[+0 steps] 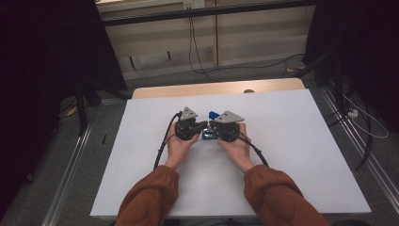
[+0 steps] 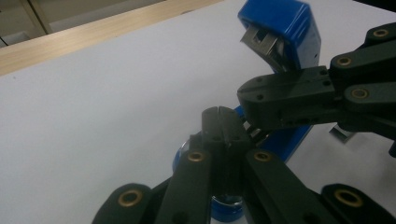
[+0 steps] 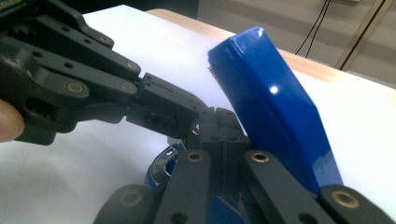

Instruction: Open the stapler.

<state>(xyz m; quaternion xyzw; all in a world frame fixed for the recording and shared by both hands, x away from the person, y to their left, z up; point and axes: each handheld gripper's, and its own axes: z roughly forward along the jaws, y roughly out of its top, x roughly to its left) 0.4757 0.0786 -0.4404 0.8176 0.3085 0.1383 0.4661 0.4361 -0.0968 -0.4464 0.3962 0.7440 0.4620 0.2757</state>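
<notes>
A blue stapler (image 1: 210, 131) sat mid-table (image 1: 301, 155), nearer the far edge, lid raised. The left gripper (image 1: 203, 125) and right gripper (image 1: 212, 125) met over it, jaws fully closed, apparently gripping nothing. No legible markings.

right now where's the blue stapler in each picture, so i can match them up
High view: the blue stapler lies mid-table, between the left gripper and the right gripper.
Left gripper view: upper right, its top raised, beyond the shut jaws.
Right gripper view: centre to right, its glossy blue top slanting up behind the shut jaws.
Shared landmark: the white table with the wooden strip along its far edge.
</notes>
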